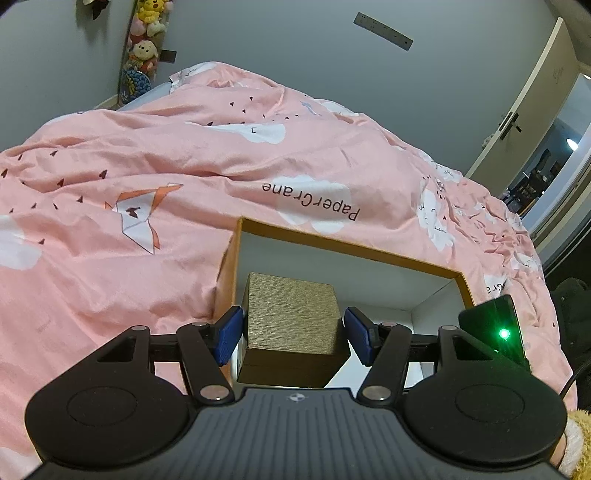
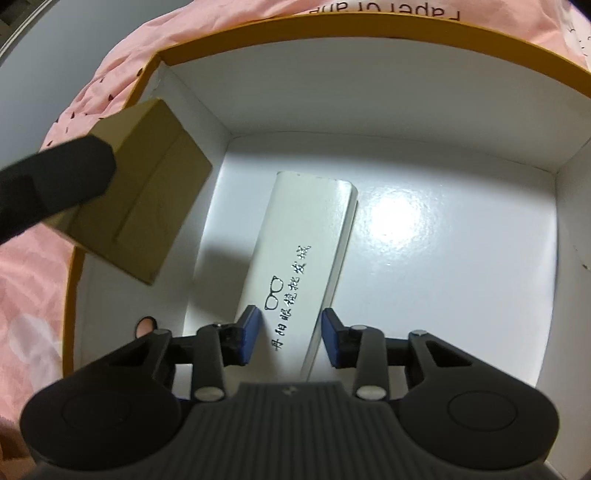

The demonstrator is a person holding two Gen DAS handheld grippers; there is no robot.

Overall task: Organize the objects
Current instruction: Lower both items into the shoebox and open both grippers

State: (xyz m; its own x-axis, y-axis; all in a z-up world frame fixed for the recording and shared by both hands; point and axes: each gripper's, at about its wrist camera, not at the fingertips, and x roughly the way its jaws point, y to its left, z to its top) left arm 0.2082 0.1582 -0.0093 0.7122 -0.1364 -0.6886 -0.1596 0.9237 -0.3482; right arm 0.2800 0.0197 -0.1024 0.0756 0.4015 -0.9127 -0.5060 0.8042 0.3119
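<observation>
The white glasses case [image 2: 306, 254] already lies on the floor of the orange-rimmed box [image 2: 369, 31] at frame centre, between the right gripper [image 2: 290, 338]'s part-open jaws, which stand just clear of it. The left gripper [image 1: 293, 334] holds the gold box [image 1: 291, 321], its jaws pressed on its sides, above the orange-rimmed box's left corner; setting it inside seems to remain.

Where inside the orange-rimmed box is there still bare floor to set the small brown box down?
The open orange-rimmed cardboard box has bare white floor right of the long white glasses case, out to the right wall, plus a strip along the far wall. Left of the case is tight: the brown cube box hangs there.
</observation>
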